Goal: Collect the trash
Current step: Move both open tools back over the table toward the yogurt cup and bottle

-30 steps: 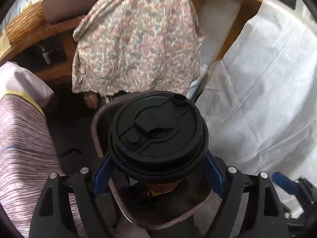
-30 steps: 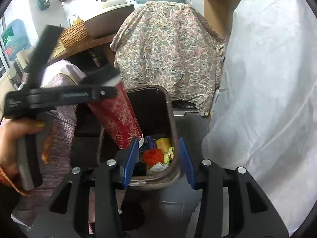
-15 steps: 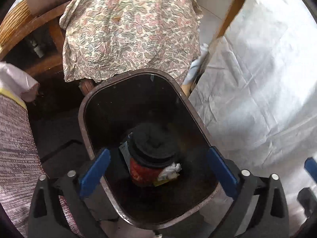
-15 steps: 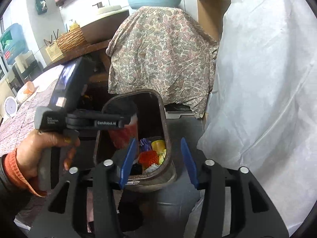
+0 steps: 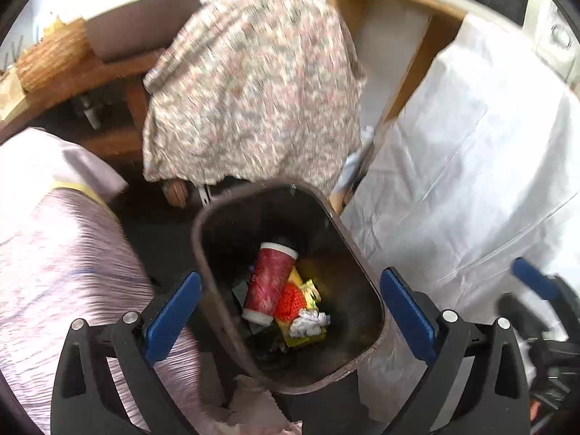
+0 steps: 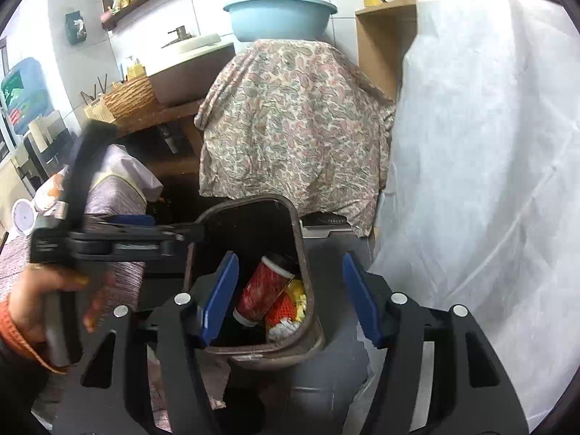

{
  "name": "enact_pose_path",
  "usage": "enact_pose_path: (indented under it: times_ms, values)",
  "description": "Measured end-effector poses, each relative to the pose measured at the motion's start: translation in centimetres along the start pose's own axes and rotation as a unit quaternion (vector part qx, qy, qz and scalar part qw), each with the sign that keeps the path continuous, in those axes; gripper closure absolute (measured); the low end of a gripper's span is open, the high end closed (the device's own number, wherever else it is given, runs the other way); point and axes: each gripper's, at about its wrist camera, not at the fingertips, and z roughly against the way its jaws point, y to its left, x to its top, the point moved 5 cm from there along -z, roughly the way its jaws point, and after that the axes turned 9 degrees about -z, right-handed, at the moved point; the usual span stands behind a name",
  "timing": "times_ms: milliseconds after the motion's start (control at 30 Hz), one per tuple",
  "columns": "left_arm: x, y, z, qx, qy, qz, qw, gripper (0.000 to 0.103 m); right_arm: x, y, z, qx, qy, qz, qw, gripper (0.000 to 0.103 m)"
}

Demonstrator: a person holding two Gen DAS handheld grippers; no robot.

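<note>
A brown trash bin (image 5: 362, 264) stands on the dark floor. Inside it lies a red paper cup (image 5: 270, 282) with a black lid, on its side, beside red netting (image 5: 290, 299), yellow scraps and a crumpled white tissue (image 5: 308, 322). My left gripper (image 5: 288, 311) is open and empty above the bin. My right gripper (image 6: 290, 299) is open and empty, in front of the bin (image 6: 301, 239), where the cup (image 6: 262, 290) also shows. The left gripper (image 6: 108, 239) shows at the left of the right wrist view.
A paisley cloth (image 6: 290, 119) drapes something behind the bin. White sheeting (image 6: 489, 163) covers the right side. A table with a lilac striped cloth (image 5: 54, 272) is to the left. A blue basin (image 6: 279, 14) and a wicker basket (image 6: 127, 98) are behind.
My left gripper opened and let go of the red cup. The cup fell into the bin and tipped onto its side. The left gripper then rose away from the bin.
</note>
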Motion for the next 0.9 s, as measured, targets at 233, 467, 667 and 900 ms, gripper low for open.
enact_pose_path:
  times_ms: [233, 467, 667, 900]
  values:
    - [-0.8, 4.5, 6.6, 0.032, -0.053, 0.015, 0.9980, 0.005, -0.7, 5.1, -1.6, 0.033, 0.016, 0.031, 0.999, 0.035]
    - [-3.6, 10.3, 11.5, 0.070, -0.066, 0.039, 0.9946, 0.005, -1.7, 12.3, -2.7, 0.077, 0.028, 0.078, 0.994, 0.032]
    - [-6.5, 15.2, 15.4, 0.103, -0.073, 0.063, 0.9900, 0.005, -2.4, 18.4, -3.5, 0.112, 0.043, 0.116, 0.986, 0.031]
    - [-10.7, 21.6, 19.5, 0.157, -0.074, 0.095, 0.9802, 0.005, -3.7, 24.7, -3.5, 0.148, 0.055, 0.159, 0.975, 0.031]
